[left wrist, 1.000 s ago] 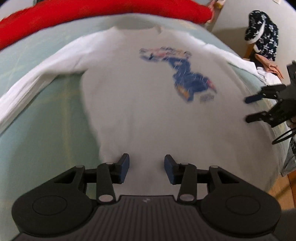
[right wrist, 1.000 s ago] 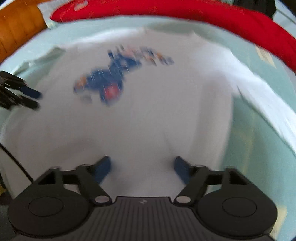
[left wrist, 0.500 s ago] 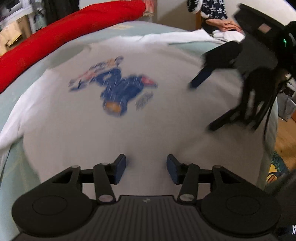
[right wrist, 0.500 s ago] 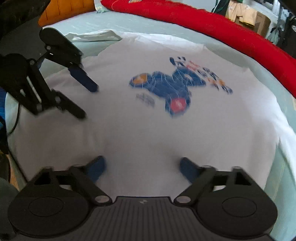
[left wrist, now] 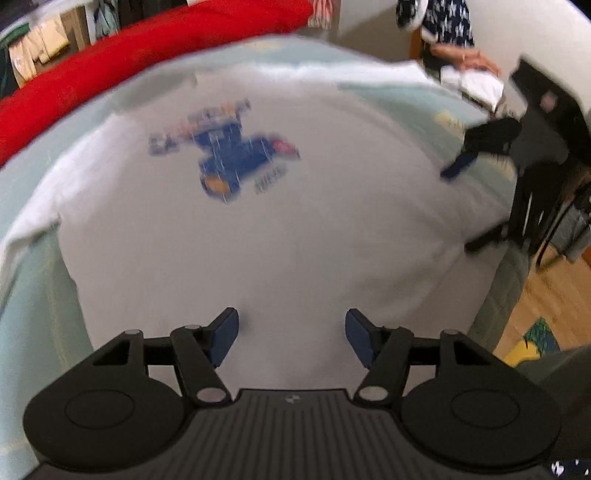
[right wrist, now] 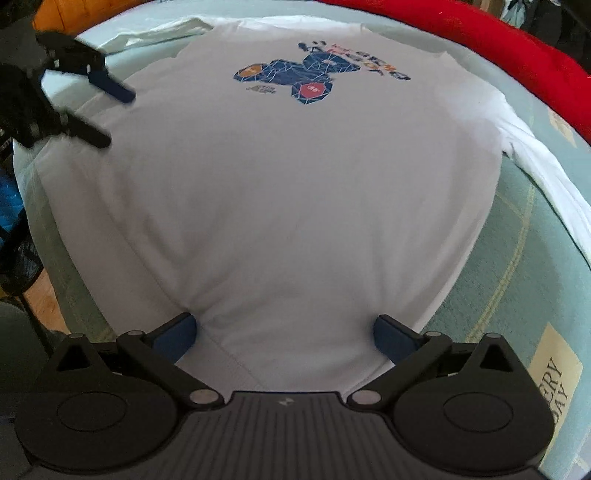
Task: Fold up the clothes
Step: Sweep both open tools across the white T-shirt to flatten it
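A white long-sleeved shirt (left wrist: 295,240) with a blue print (left wrist: 229,158) lies flat, front up, on a pale green bed (left wrist: 33,314). My left gripper (left wrist: 291,332) hovers over the shirt's lower part. Its jaws are opening, and only flat fabric lies beneath them. In the right wrist view the shirt (right wrist: 295,203) fills the middle. My right gripper (right wrist: 284,334) stands wide open at the hem, its fingertips (right wrist: 177,332) touching the cloth on either side without pinching it. Each gripper shows in the other's view: the right gripper (left wrist: 471,206) and the left gripper (right wrist: 110,110), both blurred.
A red blanket (right wrist: 498,40) runs along the bed's far edge. One sleeve (right wrist: 546,177) trails off to the right. An orange cushion (right wrist: 74,11) sits at the far left corner. A chair with clothes (left wrist: 443,29) and wooden floor (left wrist: 535,295) lie beyond the bed's edge.
Both pairs of jaws have widened. The views swung across the shirt. In the left wrist view the right gripper drew back toward the right edge. The right gripper came down onto the hem.
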### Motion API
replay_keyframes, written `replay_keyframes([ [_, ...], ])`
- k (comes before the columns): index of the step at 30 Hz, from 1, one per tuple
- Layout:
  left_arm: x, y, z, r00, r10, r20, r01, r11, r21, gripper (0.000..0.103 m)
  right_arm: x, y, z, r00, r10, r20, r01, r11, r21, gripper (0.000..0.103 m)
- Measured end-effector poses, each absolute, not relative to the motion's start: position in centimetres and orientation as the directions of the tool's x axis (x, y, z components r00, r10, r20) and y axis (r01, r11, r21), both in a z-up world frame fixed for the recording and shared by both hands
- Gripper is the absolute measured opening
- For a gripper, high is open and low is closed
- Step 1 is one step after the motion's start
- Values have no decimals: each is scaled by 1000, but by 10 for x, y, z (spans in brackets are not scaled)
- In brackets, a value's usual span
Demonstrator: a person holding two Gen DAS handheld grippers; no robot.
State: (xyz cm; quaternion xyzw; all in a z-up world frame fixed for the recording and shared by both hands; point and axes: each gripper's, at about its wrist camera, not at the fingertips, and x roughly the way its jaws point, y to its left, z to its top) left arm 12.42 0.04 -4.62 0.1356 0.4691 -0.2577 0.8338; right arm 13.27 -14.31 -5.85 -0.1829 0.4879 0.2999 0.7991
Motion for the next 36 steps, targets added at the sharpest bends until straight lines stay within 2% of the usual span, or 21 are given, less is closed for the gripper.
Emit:
replay_keyframes([
  [5, 99, 38, -46, 389, -298, -871, 406, 905, -129, 71, 133, -144, -59, 358, 312, -880, -660, 751, -3, 103],
  [10, 102, 28, -27, 391, -295, -872, 457, 884, -94, 70, 129, -145, -60, 390, 315, -865, -648, 762, -15, 103],
  [15, 100, 18, -45, 353, -275, -894, 441, 892, -100, 72, 128, -144, -59, 396, 314, -863, -645, 764, -18, 103],
  [20, 88, 27, -39, 337, -270, -902, 410, 904, -118, 72, 128, -143, -59, 398, 314, -862, -646, 763, -20, 103],
  [22, 103, 30, -27, 352, -262, -899, 399, 911, -109, 70, 127, -144, -58, 404, 312, -860, -644, 765, -25, 103],
  [26, 159, 40, 0, 502, -255, -826, 365, 929, -64, 72, 125, -143, -57, 416, 307, -856, -641, 767, -36, 103],
  [29, 217, 44, -4, 569, -253, -783, 303, 949, -86, 72, 123, -144, -58, 427, 311, -849, -637, 770, -39, 103],
  [32, 254, 42, -26, 567, -232, -790, 257, 961, -98, 72, 121, -145, -58, 437, 319, -841, -636, 771, -38, 103],
  [36, 257, 41, -52, 530, -166, -831, 215, 975, -58, 74, 120, -151, -55, 439, 342, -831, -643, 766, -24, 103],
])
